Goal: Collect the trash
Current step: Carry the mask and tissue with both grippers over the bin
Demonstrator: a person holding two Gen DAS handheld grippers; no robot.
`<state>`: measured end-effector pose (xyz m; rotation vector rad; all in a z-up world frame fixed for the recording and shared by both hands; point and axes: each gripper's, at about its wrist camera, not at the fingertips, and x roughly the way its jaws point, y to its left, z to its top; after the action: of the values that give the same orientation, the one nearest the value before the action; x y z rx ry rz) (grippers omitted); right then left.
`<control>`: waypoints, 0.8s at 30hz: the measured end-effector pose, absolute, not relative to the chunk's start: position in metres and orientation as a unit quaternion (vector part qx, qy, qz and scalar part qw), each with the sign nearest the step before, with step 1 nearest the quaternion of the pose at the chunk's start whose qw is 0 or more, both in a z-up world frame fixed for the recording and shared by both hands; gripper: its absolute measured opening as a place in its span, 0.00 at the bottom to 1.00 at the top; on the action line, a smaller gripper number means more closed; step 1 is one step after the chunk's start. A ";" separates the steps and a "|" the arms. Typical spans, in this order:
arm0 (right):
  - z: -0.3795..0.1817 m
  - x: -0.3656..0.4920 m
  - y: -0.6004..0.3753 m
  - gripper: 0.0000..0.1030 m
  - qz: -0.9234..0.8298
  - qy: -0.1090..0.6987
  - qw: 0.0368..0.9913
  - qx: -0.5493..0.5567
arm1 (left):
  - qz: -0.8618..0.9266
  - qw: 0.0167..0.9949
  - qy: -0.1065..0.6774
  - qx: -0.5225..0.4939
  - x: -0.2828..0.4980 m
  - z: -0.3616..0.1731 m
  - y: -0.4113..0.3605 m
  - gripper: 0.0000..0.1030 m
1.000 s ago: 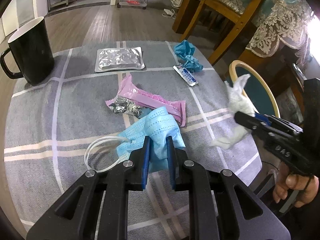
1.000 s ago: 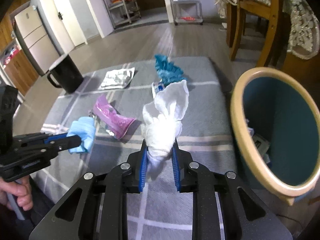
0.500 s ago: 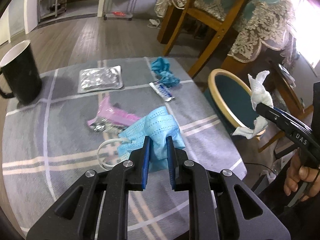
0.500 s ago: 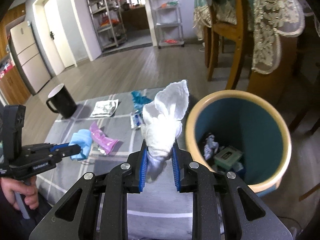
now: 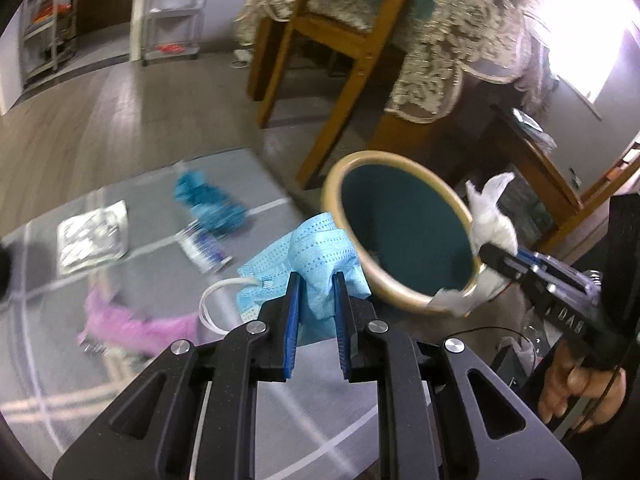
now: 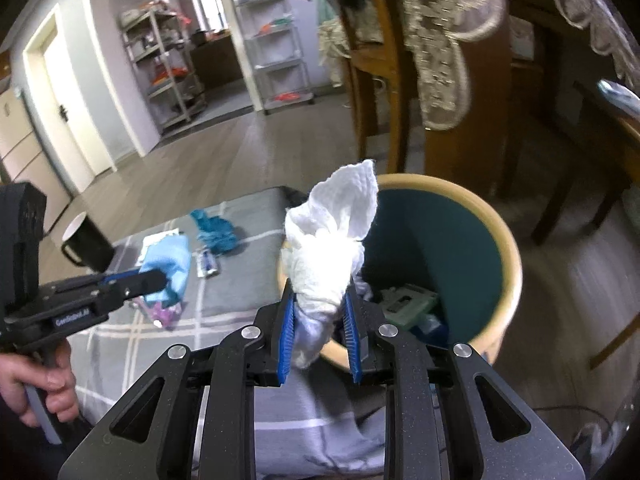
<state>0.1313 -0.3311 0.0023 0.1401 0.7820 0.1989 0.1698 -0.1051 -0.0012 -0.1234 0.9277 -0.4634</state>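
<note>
Left wrist view: left gripper (image 5: 316, 284) clamped on the blue face mask (image 5: 316, 256), one white ear loop (image 5: 218, 298) dangling free. Mask now up off the grey checked cloth (image 5: 132, 364) and carried beside the near rim of the teal bin (image 5: 404, 240), where a second ago the same mask hung low over the cloth amid the other litter. Ahead and to the right of the bin, right gripper (image 5: 490, 252) pinching the white tissue (image 5: 490, 216) just past the far rim. Left behind on the cloth, away from the bin: pink wrapper (image 5: 132, 324), foil blister pack (image 5: 92, 236), small tube (image 5: 202, 250), crumpled teal scrap (image 5: 208, 200).

Right wrist view: right gripper (image 6: 318, 304) closed on the white tissue (image 6: 332, 236), now straight above the bin's (image 6: 508, 264) open mouth instead of over the cloth as a second ago. Discarded packaging already inside. Left gripper (image 6: 158, 278) with its blue mask (image 6: 168, 260) trailing on the cloth side of the bin, near the black mug (image 6: 86, 250).

Judged from this: both carries nearly done, tissue ready for release first, mask close behind; four pieces yet to fetch.
</note>
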 end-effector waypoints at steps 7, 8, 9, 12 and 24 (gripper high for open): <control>-0.002 0.133 -0.353 0.23 0.073 0.383 0.917 0.084 | -0.261 0.857 0.443 -0.041 0.199 -0.001 -0.163 0.15; -0.003 0.134 -0.357 0.23 0.068 0.384 0.917 0.088 | -0.266 0.855 0.443 -0.039 0.202 -0.001 -0.170 0.15; -0.004 0.134 -0.361 0.23 0.063 0.385 0.916 0.092 | -0.271 0.853 0.444 -0.036 0.208 -0.002 -0.180 0.15; -0.006 0.136 -0.371 0.23 0.052 0.387 0.915 0.100 | -0.282 0.848 0.447 -0.035 0.218 -0.004 -0.199 0.15; -0.011 0.140 -0.387 0.23 0.033 0.390 0.912 0.119 | -0.290 0.829 0.477 -0.035 0.247 -0.023 -0.238 0.29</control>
<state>0.1398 -0.3869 -0.0106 0.2452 0.8045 0.0671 0.2465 -0.2378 -0.0234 -0.0750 1.0136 -0.6156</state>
